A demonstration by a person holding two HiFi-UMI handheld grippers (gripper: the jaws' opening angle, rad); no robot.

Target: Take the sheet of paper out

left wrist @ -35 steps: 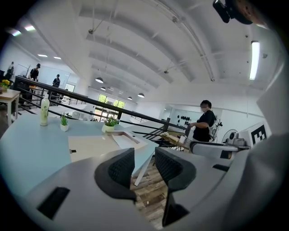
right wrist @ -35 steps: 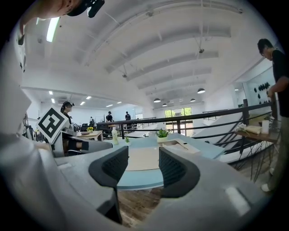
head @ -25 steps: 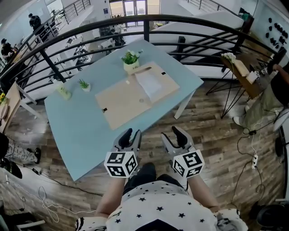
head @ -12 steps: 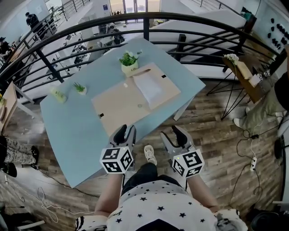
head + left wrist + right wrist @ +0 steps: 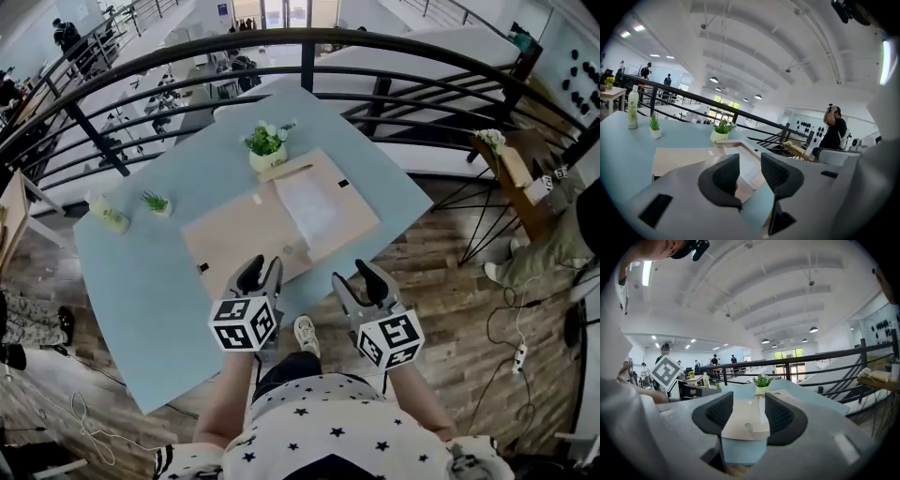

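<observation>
Left gripper (image 5: 262, 274) and right gripper (image 5: 358, 279): jaws released, spread apart, nothing between them. Both are positioned by the near edge of the tan board (image 5: 234, 230). The marker cubes conceal the hands. The sheet of paper (image 5: 307, 200) lies on the board's right half; its edges are faint. A potted plant (image 5: 265, 145) stands at the board's far edge. Whether the sheet is tucked in cannot be determined.

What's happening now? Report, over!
Left tongs and right tongs open, empty, at near edge of table. Sheet of paper lies flat on brown board. Potted plant behind it, nothing on top.
</observation>
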